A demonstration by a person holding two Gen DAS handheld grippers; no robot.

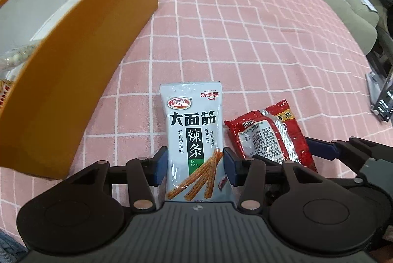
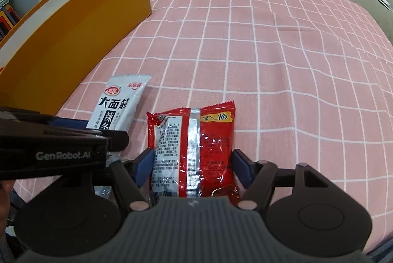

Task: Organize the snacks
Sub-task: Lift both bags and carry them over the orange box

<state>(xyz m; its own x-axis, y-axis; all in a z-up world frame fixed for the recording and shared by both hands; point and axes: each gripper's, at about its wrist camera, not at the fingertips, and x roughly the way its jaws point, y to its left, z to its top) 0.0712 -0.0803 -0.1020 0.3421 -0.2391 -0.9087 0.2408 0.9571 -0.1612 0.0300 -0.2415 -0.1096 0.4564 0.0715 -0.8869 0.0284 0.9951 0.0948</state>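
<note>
Nearest the left wrist camera, the left gripper (image 1: 194,168) has its blue pads set on either side of a white snack packet (image 1: 194,140) printed with spicy strips; the pads touch or nearly touch the packet's edges, so whether they squeeze it or only bracket it cannot be told. Beside it, the right gripper (image 2: 192,166) straddles a red snack packet (image 2: 196,152) lying seam side up, its pads close against both edges, and again a firm pinch cannot be confirmed. Both packets lie flat on the pink checked cloth (image 2: 270,54), just beside one another, the white one on the left. Left of them and reaching far back stands an orange box (image 1: 73,66) with a white inside, open at the top; at least one bag of snacks already rests in its near end. The step in hand looks like picking up both packets at once, with the grasp being made. Next, each claw probably needs to close firmly, lift its packet clear of the cloth and carry it left over the box wall before letting go. The thin, slippery packets may buckle or slide if gripped only by their edges.
</note>
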